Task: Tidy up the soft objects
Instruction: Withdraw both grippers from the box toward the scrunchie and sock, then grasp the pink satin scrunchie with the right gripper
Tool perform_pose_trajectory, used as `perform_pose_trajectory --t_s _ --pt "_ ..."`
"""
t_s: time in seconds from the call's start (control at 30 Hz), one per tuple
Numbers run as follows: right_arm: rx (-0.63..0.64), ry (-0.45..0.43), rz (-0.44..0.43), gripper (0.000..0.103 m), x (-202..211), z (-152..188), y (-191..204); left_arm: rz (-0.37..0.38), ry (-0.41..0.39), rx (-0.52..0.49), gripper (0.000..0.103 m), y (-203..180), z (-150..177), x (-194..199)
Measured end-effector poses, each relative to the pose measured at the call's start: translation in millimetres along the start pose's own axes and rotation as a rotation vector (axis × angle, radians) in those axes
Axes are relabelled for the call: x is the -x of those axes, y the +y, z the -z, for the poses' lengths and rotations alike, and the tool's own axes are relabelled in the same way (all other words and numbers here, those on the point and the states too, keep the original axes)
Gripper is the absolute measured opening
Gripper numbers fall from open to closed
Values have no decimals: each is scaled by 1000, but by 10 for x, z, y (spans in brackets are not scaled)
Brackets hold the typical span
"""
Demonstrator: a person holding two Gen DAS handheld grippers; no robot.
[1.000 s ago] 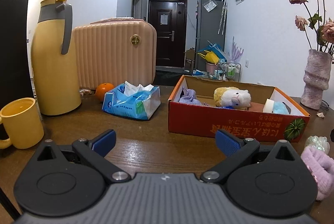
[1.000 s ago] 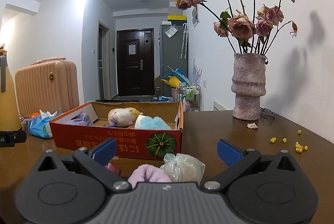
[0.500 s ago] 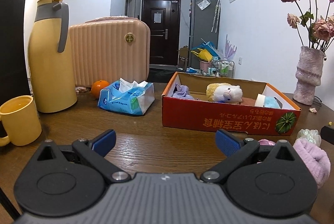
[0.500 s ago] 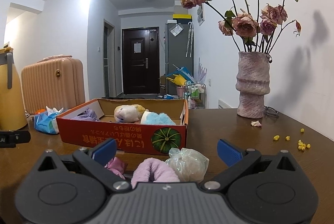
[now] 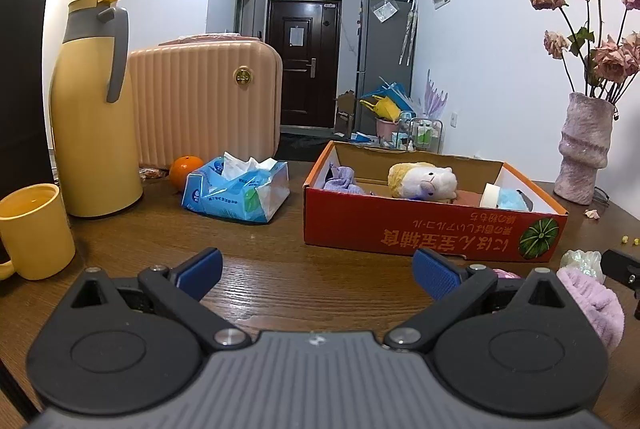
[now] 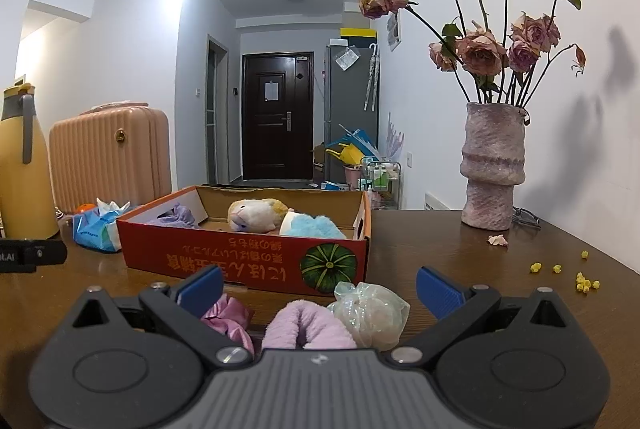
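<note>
Both grippers have drawn back from the red box (image 6: 248, 257).
Right gripper (image 6: 318, 289), jaws wide, empty: lilac plush (image 6: 308, 325) at 12 o'clock awaits grasping; left gripper (image 5: 316, 271) likewise.

Yellow flask (image 5: 94, 109) & mug (image 5: 34, 231) at worktop (image 5: 280, 269) left; peach case (image 5: 206, 101), orange (image 5: 186, 167), tissue pack (image 5: 238, 191) nearby; vase w/ dried roses (image 6: 492, 165) right.

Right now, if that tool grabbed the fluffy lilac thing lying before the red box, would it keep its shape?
Probably not. The fluffy lilac thing looks plush and folded, so it would likely squash and droop. It seems light, and its fuzzy surface should resist slipping. The right tool stands open around it.
</note>
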State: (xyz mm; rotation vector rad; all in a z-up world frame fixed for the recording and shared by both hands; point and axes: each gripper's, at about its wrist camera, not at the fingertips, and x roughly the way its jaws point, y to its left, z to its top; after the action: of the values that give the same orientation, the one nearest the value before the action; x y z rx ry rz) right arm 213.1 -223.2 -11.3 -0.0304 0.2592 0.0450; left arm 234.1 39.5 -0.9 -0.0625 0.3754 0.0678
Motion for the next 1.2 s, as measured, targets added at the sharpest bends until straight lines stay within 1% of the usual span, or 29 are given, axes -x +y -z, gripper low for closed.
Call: perform_pose_trajectory --t_s 0.1,0.3,0.4,0.57,0.73,0.8,0.83,0.87,0.9,1.07,1.13,1.17,1.2 --pt "6 0 -8 103 2 1 14 11 2 -3 103 -1 -2 11" --pt "30 20 -35 103 -30 40 99 56 14 -12 103 -25 18 38" --pt "64 35 -65 103 -51 74 199 71 19 -28 103 -35 34 46" --pt "129 63 -126 100 -108 112 401 64 22 -39 103 23 43 40" --pt "161 118 -154 91 -259 146 573 48 34 -35 103 139 40 5" --pt "172 152 -161 76 -342 158 640 43 37 -34 103 185 41 -4" --pt "172 172 -165 73 -385 163 666 40 39 -35 103 204 42 -9" --pt "169 190 -168 65 -424 167 685 38 42 -36 103 219 41 -18" --pt "166 206 -170 61 -459 171 701 36 46 -36 103 237 43 -25" --pt "142 257 -163 55 -616 172 743 37 55 -34 103 288 40 -38" --pt "134 291 -159 48 -698 175 747 41 56 -35 103 282 42 -42" --pt "124 321 -160 41 -753 180 744 44 55 -37 103 279 43 -40" --pt "109 343 -167 40 -793 184 731 45 55 -39 103 271 45 -35"
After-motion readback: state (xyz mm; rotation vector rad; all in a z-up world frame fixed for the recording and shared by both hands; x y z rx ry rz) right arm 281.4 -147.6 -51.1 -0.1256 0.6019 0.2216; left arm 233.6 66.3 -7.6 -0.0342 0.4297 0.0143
